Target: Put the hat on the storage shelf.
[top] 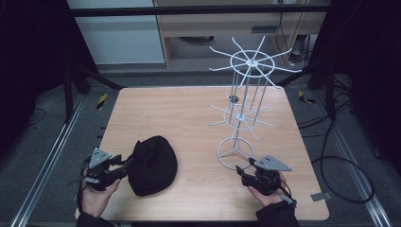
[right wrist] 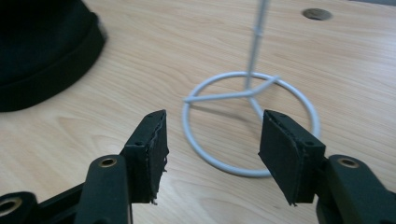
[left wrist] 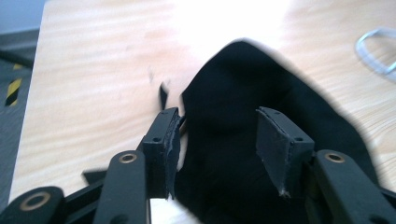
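While lying near the table's point(top: 198, 101) front-left corner, black beanie point(top: 153, 164) sitting right ahead of left gripper point(top: 124, 163), jaws parted around its edge fabric without pinching. Right gripper point(top: 240, 170) hovering well apart by front-right edge, jaws spread, empty, facing wire stand's point(top: 243, 111) ring base; left hand clearly nearer.

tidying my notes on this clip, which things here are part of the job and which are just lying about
Part of the job:
- black knitted fabric beanie, between the open left gripper's jaws
- white wire display stand with two tiers of hooks, ahead of the open right gripper

Just lying about:
- small round dark grommet in the wooden table
- black cables on the floor
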Demonstrator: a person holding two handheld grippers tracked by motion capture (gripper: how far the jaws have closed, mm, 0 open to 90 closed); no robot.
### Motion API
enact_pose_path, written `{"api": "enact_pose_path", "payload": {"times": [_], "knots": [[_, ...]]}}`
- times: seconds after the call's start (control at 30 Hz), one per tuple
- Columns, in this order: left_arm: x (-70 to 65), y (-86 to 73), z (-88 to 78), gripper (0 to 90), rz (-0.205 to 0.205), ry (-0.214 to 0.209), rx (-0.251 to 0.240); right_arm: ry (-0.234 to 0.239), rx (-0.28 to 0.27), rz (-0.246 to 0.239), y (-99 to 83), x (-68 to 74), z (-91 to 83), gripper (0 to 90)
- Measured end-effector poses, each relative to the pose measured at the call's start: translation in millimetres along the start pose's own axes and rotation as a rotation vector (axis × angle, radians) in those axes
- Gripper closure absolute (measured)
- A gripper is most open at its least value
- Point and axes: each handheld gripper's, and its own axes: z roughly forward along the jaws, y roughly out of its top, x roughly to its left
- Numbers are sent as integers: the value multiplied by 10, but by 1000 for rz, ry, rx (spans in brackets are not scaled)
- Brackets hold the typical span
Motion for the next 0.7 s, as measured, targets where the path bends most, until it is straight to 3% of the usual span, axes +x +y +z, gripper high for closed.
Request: {"api": "enact_pose_path", "payload": {"times": [0.17, 0.33, 0.57, 0.7], "knots": [[-148, 156, -37, 475, 11, -38, -28, -45, 19, 36, -49, -220, -45, 361], [-259, 236, 57, 463, 27, -58, -12, -58, 2, 77, -68, -384, -108, 295], [-383, 307, 256, 444, 19, -70, 50, -75, 17, 72, -113, -518, -146, 267], [-437, 276, 393, 448, 44, -53, 112, -83, 36, 61, -135, -548, -157, 295]]}}
